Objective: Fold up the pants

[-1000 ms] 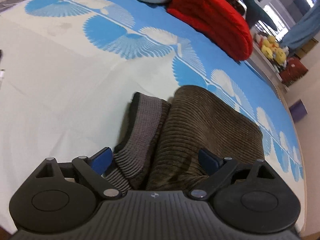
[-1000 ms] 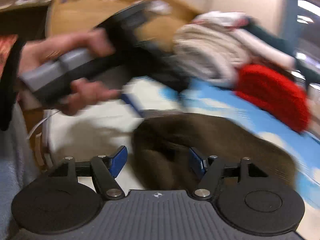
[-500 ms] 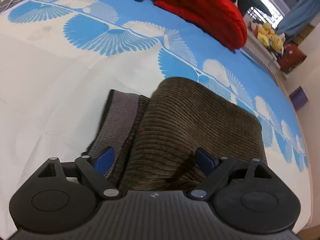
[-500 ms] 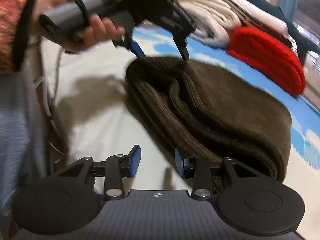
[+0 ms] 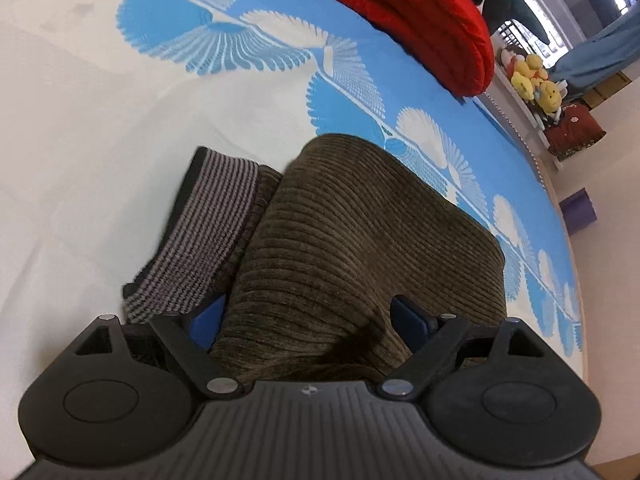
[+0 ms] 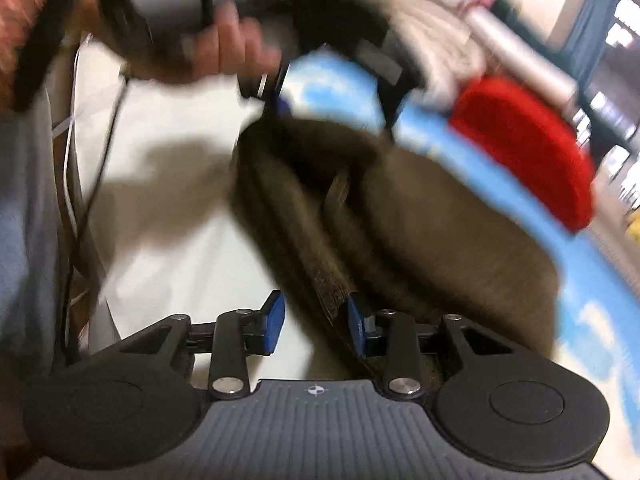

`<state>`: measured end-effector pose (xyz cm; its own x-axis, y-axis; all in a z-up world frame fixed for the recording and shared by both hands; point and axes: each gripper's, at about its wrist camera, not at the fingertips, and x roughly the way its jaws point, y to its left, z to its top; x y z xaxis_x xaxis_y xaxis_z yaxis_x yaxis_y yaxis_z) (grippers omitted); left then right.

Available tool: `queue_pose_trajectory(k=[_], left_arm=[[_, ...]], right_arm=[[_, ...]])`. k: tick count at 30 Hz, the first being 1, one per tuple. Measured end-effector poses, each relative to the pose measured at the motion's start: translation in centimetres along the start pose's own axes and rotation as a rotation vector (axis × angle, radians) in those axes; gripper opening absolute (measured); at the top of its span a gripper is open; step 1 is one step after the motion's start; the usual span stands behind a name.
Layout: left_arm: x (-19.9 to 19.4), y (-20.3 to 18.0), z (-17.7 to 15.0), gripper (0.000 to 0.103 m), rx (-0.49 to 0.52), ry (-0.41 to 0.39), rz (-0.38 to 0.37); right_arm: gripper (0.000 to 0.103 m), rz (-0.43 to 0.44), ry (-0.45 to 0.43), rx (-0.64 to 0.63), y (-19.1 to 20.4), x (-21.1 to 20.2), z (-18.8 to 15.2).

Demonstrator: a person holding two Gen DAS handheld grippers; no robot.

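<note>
The brown corduroy pants (image 5: 360, 248) lie folded into a thick bundle on a bed sheet (image 5: 100, 128) printed with blue and white fan shapes. A grey-striped ribbed waistband (image 5: 208, 236) shows along the left edge of the bundle in the left wrist view.

Left gripper (image 5: 308, 316): jaws spread wide, straddling the near end of the bundle. The left blue pad (image 5: 208, 320) sits in the gap between waistband and corduroy fold; the right pad (image 5: 408, 320) rests over the top of the fabric. No clamping is evident.

Right gripper (image 6: 316, 326): jaws part-way apart, with the folded edge of the pants running between the blue pads (image 6: 274, 326). The frame is motion-blurred, and whether the pads press the cloth cannot be determined. The same view shows the person's left hand (image 6: 224, 36) grasping the handle of the other gripper above the far end of the bundle.

Surroundings: a red knitted garment (image 5: 420, 16) lies on the bed well beyond the pants. Yellow plush toys (image 5: 532, 80) sit on a shelf off the bed's far side.
</note>
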<state>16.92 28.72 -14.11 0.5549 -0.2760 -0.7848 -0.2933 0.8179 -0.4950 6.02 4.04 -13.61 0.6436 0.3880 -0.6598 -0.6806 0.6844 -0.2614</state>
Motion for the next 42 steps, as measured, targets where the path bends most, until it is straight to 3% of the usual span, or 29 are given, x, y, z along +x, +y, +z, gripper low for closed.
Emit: queue_pose_trajectory(k=[1,2,3,5,6,8,10,12,13,14,16,19,20,21,24,27,31,34,38,42], left_arm=[[0.0,0.1,0.1,0.083,-0.008,-0.006,-0.002],[-0.1,0.2,0.1,0.063,-0.015,-0.021,-0.007],[-0.6,0.4,0.2,0.037,-0.029,-0.040,-0.029],[-2.1,1.2,0.3,0.022,-0.103,-0.087,-0.182],[-3.2,1.2,0.2,0.021,-0.104,-0.111,-0.242],[-6.0,0.3,-0.7,0.021,-0.005,-0.186,-0.297],[-7.2,0.5,-2.1,0.020,0.106,-0.212,-0.279],[-5.2,2.7,-2.4,0.020,0.075,-0.136,-0.141],[-3.8,4.1,-2.1,0.019,0.035,-0.087,-0.036],[-3.2,5.2,-1.9,0.019,0.015,-0.079,-0.020],[-3.5,6.1,-1.6,0.020,-0.028,-0.094,-0.088],[-4.2,5.2,-1.9,0.022,0.021,-0.134,-0.054],[-4.5,4.9,-2.0,0.025,0.032,-0.135,-0.059],[-4.9,4.8,-1.9,0.036,0.032,-0.135,-0.071],[-7.1,4.5,-3.0,0.053,0.041,-0.183,-0.106],[-8.6,3.0,-4.1,0.063,0.158,-0.228,-0.106],[-7.8,1.8,-5.6,0.065,0.301,-0.154,-0.077],[-6.9,1.3,-7.2,0.067,0.395,-0.108,-0.031],[-6.2,-0.1,-9.2,0.073,0.559,-0.124,0.042],[-5.3,-1.6,-11.0,0.070,0.702,-0.156,0.157]], right_arm=[[0.033,-0.012,-0.012,-0.024,0.3,0.5,-0.2],[0.019,-0.036,-0.027,-0.064,0.7,0.9,-0.3],[0.019,-0.060,-0.034,-0.071,0.7,1.1,-0.2],[0.006,-0.046,-0.045,-0.003,-0.2,1.4,0.1],[0.006,-0.055,-0.056,0.024,-0.5,1.2,0.3],[0.006,-0.086,-0.083,0.057,-1.0,0.9,0.6],[0.006,-0.052,-0.101,0.092,-1.3,0.8,0.8],[0.006,-0.006,-0.082,0.109,-1.1,1.1,0.8],[0.007,0.009,-0.070,0.121,-0.9,1.9,0.7],[0.009,0.023,-0.066,0.137,-0.8,2.1,0.4],[0.010,0.049,-0.076,0.166,-0.8,2.2,0.1],[0.010,0.071,-0.076,0.182,-1.3,2.0,-0.2],[0.010,0.094,-0.071,0.207,-1.8,1.7,-0.4],[0.010,0.114,-0.067,0.226,-2.3,1.6,-0.5],[0.019,0.173,-0.053,0.323,-3.7,0.4,-0.4],[0.023,0.225,-0.099,0.409,-4.9,-1.7,0.1],[0.025,0.215,-0.126,0.405,-6.1,-2.5,1.0],[0.025,0.188,-0.128,0.403,-7.1,-2.5,0.9],[0.025,0.175,-0.125,0.440,-7.9,-2.7,0.1],[0.025,0.167,-0.118,0.433,-7.7,-2.6,-0.2]])
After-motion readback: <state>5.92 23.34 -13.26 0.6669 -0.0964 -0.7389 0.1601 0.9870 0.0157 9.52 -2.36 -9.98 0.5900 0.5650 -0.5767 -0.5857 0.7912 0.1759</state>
